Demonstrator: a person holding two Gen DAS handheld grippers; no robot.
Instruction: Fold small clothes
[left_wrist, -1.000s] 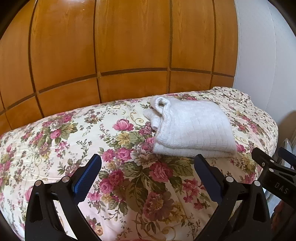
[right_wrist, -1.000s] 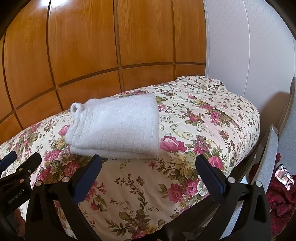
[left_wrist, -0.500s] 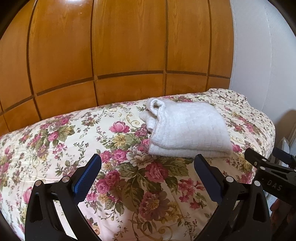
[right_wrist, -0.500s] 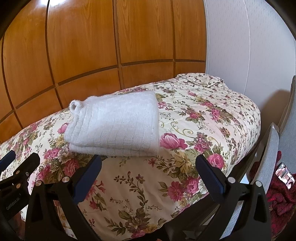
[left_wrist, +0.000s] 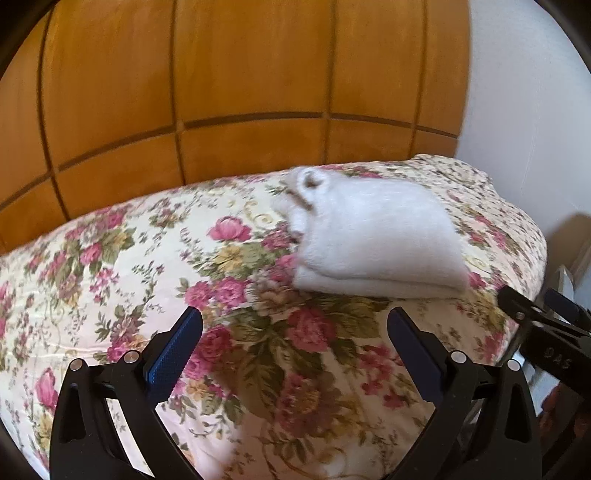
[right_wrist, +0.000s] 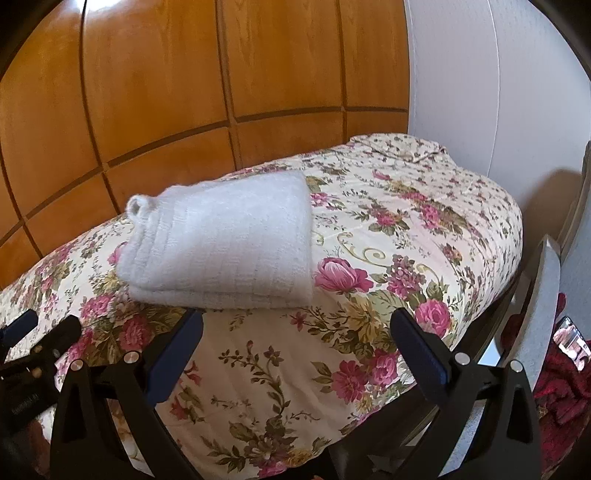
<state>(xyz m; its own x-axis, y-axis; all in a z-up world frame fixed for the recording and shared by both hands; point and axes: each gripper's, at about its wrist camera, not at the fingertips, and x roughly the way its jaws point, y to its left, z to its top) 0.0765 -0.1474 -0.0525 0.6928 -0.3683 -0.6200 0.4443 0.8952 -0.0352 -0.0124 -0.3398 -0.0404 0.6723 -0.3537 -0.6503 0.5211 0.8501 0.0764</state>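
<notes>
Two grippers, the left gripper (left_wrist: 294, 326) and right gripper (right_wrist: 296, 328), hang with jaws spread and empty at the near edge of a floral bedspread (right_wrist: 406, 236), where a folded white garment (right_wrist: 221, 240) lies ahead, nearer the right, long axis running left to right.

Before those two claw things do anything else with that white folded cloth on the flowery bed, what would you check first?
1. Left gripper open, holding nothing: ok.
2. Right gripper open, holding nothing: ok.
3. White folded cloth lies flat on the floral bedspread, layers stacked: ok.
4. Fold neat all round: cannot tell; a loop sticks up at its far left corner.
5. Both grippers apart from the cloth: ok.
6. More clothes waiting: cannot tell.
</notes>
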